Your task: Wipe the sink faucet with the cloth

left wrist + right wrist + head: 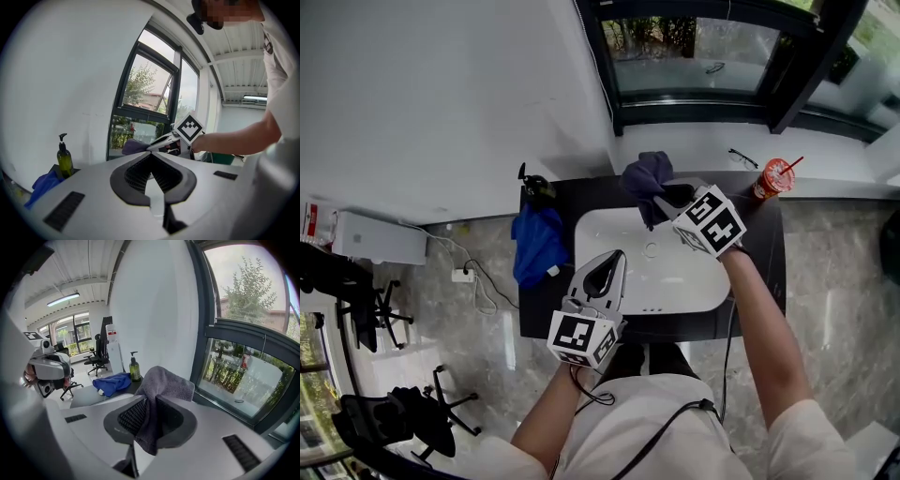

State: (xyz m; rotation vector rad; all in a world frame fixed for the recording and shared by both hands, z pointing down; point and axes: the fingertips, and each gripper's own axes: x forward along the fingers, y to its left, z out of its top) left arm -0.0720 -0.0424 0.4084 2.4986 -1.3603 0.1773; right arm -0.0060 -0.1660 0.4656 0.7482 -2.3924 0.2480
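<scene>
The grey cloth (645,178) hung pinched in the right gripper's (667,199) jaws at the 12 o'clock rim of the white sink (694,281), where the faucet presumably stood, hidden beneath them. The wiping seemed barely started, most of it still to do; the left gripper (617,258), jaws together and empty, hovered at the basin's 7 o'clock edge

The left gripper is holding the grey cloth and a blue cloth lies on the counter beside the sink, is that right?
Not quite. The right gripper, not the left, holds the grey cloth, as the right gripper view shows. The blue cloth does lie on the counter beside the sink.
</scene>
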